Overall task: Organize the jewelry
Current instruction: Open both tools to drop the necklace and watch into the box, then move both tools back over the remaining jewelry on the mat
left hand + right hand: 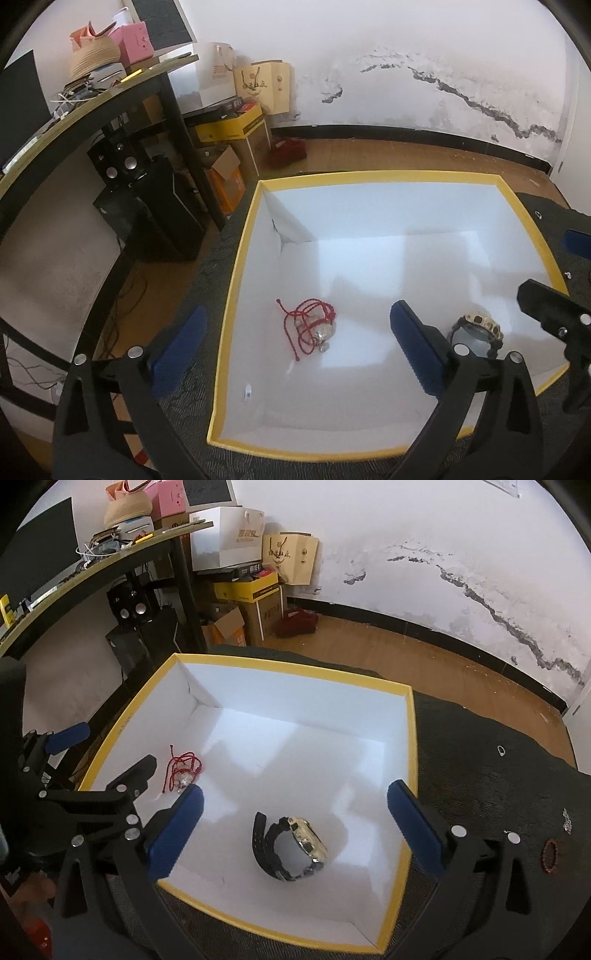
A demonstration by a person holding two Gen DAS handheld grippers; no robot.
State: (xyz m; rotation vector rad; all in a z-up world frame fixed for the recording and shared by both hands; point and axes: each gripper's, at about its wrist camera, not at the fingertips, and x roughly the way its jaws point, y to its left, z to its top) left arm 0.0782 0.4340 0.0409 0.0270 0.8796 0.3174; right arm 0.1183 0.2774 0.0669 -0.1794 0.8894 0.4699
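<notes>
Right wrist view: right gripper (295, 823) and left gripper (295, 343) both released over the box (412, 738); remaining ring (501, 750) lies rightward, beyond the right jaw, nearer the right hand.

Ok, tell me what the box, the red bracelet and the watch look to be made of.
Box: looks like stiff cardboard, matte white inside with a yellow rim; folded corner seams show.
Red bracelet: braided red cord, matte, carrying shiny silvery beads, probably metal.
Watch: black strap with rows of holes, likely rubber or plastic; pale gold-toned case that glints, metal or plated plastic, hard to say.
</notes>
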